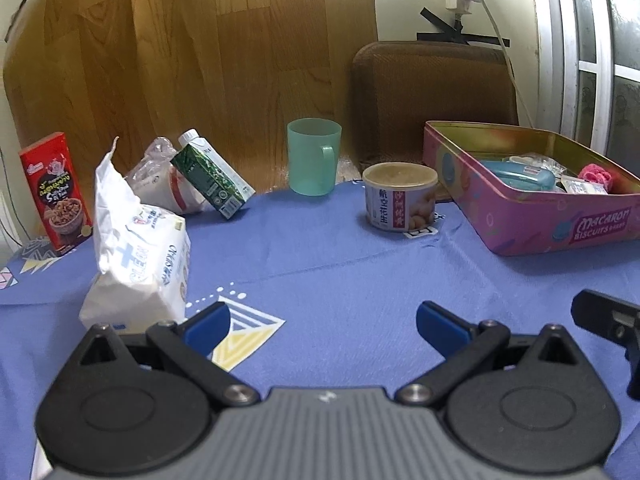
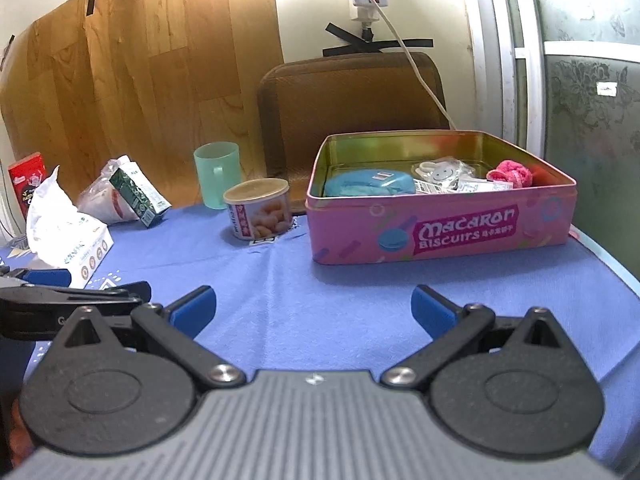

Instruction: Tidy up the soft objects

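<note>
A white tissue pack [image 1: 138, 256] stands on the blue tablecloth [image 1: 340, 264] just left of my left gripper [image 1: 323, 322], which is open and empty. The pack also shows in the right wrist view [image 2: 66, 236]. A pink biscuit tin [image 2: 440, 224] sits open at the right, holding a blue soft pouch [image 2: 366, 184], a pink fluffy item [image 2: 514, 174] and small packets. My right gripper [image 2: 314, 306] is open and empty, in front of the tin. The tin also shows in the left wrist view [image 1: 532, 216].
A peanut can [image 1: 400, 196], a green mug [image 1: 314, 156], a tilted green carton [image 1: 212, 176], a clear plastic bag [image 1: 160, 176] and a red snack box [image 1: 56, 192] stand along the back. A brown chair back [image 2: 352, 108] is behind the table.
</note>
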Action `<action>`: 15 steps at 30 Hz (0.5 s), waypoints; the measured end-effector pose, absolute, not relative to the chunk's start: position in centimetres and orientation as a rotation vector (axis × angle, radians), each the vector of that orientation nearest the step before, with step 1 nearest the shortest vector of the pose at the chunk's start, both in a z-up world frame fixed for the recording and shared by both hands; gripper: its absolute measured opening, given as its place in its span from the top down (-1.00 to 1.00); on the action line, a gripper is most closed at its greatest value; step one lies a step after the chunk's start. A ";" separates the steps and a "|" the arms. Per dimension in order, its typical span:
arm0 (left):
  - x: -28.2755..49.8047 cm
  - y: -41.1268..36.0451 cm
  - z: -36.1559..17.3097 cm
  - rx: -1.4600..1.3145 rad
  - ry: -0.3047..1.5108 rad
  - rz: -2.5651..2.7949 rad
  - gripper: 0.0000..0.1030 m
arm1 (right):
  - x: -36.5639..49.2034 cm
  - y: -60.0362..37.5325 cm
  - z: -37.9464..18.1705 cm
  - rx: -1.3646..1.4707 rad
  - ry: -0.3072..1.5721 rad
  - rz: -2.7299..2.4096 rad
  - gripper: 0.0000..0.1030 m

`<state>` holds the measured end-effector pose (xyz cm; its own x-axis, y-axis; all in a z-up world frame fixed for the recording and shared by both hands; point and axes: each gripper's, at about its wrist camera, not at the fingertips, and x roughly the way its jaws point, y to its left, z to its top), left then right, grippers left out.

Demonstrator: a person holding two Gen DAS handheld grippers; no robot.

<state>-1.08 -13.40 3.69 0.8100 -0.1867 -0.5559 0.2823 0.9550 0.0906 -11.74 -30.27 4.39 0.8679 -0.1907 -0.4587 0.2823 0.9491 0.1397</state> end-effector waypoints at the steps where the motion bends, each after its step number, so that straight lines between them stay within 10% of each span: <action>1: -1.3 -13.4 3.8 0.175 0.571 -0.250 -0.99 | -11.7 -30.2 4.4 0.207 0.458 -0.251 -1.00; 15: -2.3 -14.2 4.1 0.288 0.563 -0.196 -0.99 | -11.4 -30.7 4.3 0.217 0.466 -0.224 -1.00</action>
